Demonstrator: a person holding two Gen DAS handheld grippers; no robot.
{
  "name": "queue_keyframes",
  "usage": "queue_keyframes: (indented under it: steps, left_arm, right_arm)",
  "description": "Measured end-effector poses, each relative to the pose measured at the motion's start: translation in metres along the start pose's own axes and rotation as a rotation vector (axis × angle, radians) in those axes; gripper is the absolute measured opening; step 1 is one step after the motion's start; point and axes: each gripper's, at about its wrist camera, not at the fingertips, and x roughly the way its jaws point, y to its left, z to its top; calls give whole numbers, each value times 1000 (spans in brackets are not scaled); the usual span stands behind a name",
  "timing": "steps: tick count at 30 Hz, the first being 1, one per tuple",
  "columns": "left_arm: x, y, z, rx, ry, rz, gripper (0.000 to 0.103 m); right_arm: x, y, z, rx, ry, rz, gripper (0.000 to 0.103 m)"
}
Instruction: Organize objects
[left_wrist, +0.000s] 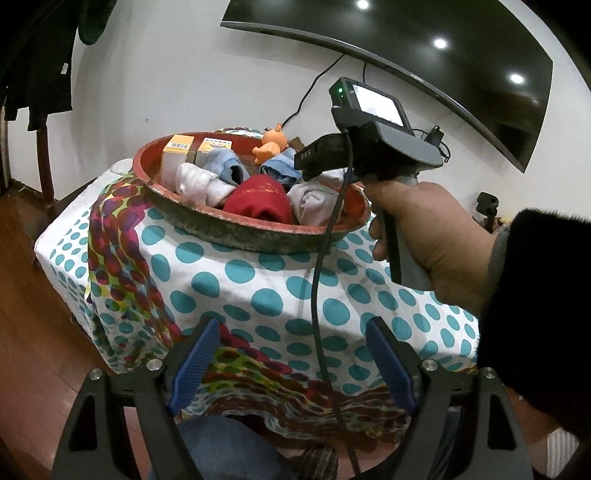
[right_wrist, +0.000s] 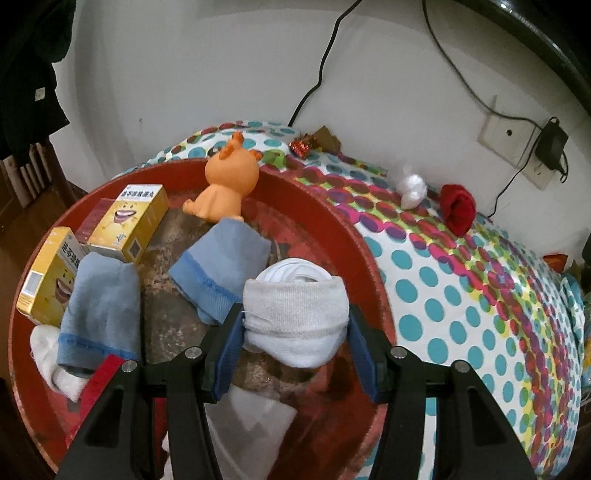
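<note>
My right hand-held gripper (right_wrist: 295, 328) is clamped on a rolled white sock (right_wrist: 295, 317), its blue pads pressed to both sides of the roll. I hold it over the red basin (right_wrist: 354, 236), on the side nearer the spotted cloth (right_wrist: 461, 314); whether the sock touches the basin floor I cannot tell.

Inside the basin lie two blue socks (right_wrist: 221, 269), one at the middle and one to the left (right_wrist: 99, 314). Two yellow boxes (right_wrist: 129, 225) stand at the far left side, the second (right_wrist: 44, 280) just beside the left blue sock. An orange toy (right_wrist: 225, 188) sits against the far rim. More white socks (right_wrist: 55, 365) show at the lower left, under the blue one, and a corner of a red sock (right_wrist: 103, 376) shows beside them.

Out on the cloth, well apart from the basin, a red roll (right_wrist: 458, 210) and a small white bundle (right_wrist: 412, 188) lie near the wall.

My left hand-held gripper (left_wrist: 295, 362) hangs wide open with nothing between its pads, over the near edge of the bench (left_wrist: 258, 295). From there I see my right hand (left_wrist: 424, 229) around the grip of the other tool, above the near rim of the basin (left_wrist: 240, 232), and a red sock (left_wrist: 258, 199) at the front of the pile.
</note>
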Motion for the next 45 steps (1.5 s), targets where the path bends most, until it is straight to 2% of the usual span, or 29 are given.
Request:
queue_keyframes:
  steps: [4, 6, 7, 10, 12, 14, 16, 18, 20, 22, 24, 25, 28, 32, 35, 39, 45]
  left_arm:
    - [2, 2, 0, -9, 10, -6, 84]
    - [2, 1, 1, -9, 9, -11, 84]
    - [2, 1, 2, -10, 7, -12, 84]
    - [-6, -1, 7, 7, -33, 1, 84]
    - [-22, -8, 12, 65, -112, 43, 84]
    - [-53, -16, 18, 116, -269, 107, 86]
    - [-84, -24, 28, 145, -401, 155, 87]
    - [-119, -33, 43, 159, -521, 225, 87]
    - [-146, -34, 55, 145, -606, 257, 88]
    - [-159, -32, 64, 129, -630, 296, 91]
    - [-154, -26, 73, 120, -575, 336, 91]
    - [-143, -21, 76, 119, -524, 357, 91]
    - [-112, -7, 75, 128, -439, 401, 91]
    - [-68, 10, 64, 84, -271, 426, 91]
    - [-41, 16, 50, 75, -195, 408, 91]
    - [-30, 18, 36, 54, -144, 387, 91]
    - [-27, 10, 33, 78, -142, 386, 91]
  right_arm:
    - [9, -1, -5, 5, 25, 14, 54]
    - [14, -3, -7, 23, 50, 35, 61]
    - [15, -3, -7, 24, 61, 47, 69]
    - [-11, -1, -6, -1, -28, 49, 77]
    - [-44, -2, -3, -14, -134, 21, 82]
    - [-90, -6, -1, -23, -279, -121, 103]
    - [-126, -9, -6, -24, -396, -205, 103]
    - [-146, -9, -15, -27, -437, -235, 103]
    - [-163, -7, -30, -29, -452, -219, 103]
    - [-173, -4, -45, -17, -443, -210, 103]
    - [-183, -3, -62, 11, -427, -179, 103]
    - [-188, -1, -70, 26, -424, -165, 103]
    - [-204, 4, -95, 49, -423, -149, 103]
    - [-213, 9, -122, 44, -408, -159, 103]
    - [-213, 8, -132, 39, -393, -168, 103]
    - [-213, 6, -138, 44, -386, -162, 103]
    - [-207, 7, -139, 34, -371, -155, 103]
